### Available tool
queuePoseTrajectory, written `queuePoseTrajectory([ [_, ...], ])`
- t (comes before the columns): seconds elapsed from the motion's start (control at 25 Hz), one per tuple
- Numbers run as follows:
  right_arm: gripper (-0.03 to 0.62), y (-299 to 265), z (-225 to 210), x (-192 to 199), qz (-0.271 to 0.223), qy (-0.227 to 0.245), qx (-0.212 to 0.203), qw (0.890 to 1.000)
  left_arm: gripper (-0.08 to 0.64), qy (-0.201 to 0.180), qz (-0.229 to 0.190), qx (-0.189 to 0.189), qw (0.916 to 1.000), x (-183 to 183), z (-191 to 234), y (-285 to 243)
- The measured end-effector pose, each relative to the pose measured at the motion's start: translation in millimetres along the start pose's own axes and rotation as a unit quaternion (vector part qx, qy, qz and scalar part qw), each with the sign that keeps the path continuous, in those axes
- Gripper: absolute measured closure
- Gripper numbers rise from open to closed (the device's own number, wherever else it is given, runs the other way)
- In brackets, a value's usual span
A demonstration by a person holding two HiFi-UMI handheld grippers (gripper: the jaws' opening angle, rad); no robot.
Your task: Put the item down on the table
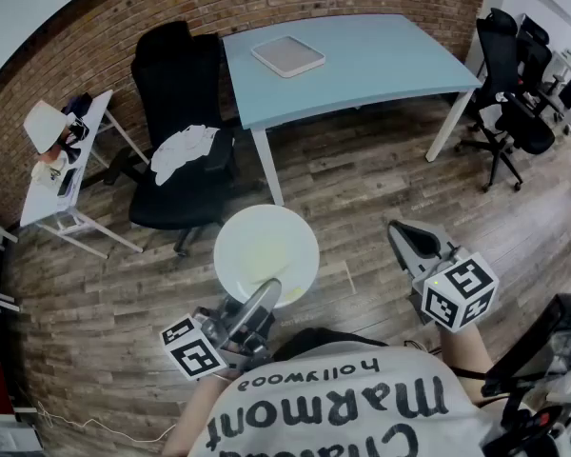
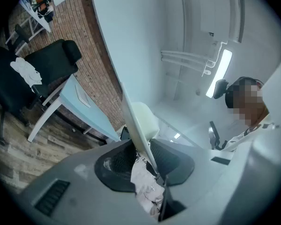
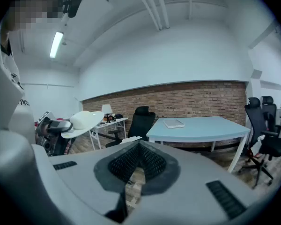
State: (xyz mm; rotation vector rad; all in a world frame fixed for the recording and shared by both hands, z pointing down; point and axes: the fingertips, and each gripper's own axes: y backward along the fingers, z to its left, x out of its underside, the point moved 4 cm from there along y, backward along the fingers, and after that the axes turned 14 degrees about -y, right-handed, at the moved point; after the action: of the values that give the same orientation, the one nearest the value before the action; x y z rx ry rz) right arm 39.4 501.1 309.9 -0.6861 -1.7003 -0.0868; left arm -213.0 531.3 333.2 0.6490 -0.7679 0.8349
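Over wooden floor, left gripper clamps white plate; right gripper seems closed, empty.

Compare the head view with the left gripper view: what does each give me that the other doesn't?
Head view only: the white plate as a full round disc, the right hand-held gripper apart from it, and office chairs at right. Left gripper view only: the left hand-held gripper seen close, jaws shut on the plate's rim, the plate edge-on, plus a ceiling light. Both: the plate, the light blue table with a tray, and the black chair carrying a white cloth.
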Motion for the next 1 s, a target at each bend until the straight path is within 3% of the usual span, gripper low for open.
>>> queuePoseTrajectory([
  [0.72, 0.583, -28, 23, 9, -0.018, -0.014, 0.027, 0.999, 0.466, 0.003, 0.005, -0.001, 1.0, -20, 36, 26],
  [0.88, 0.583, -23, 12, 15, -0.003, 0.005, 0.063, 0.998, 0.466, 0.012, 0.006, -0.001, 0.9999, -24, 53, 22],
  [1.0, 0.583, -22, -5, 10, -0.005, -0.01, 0.08, 0.997, 0.466, 0.019, 0.005, -0.001, 0.9998, -28, 60, 14],
])
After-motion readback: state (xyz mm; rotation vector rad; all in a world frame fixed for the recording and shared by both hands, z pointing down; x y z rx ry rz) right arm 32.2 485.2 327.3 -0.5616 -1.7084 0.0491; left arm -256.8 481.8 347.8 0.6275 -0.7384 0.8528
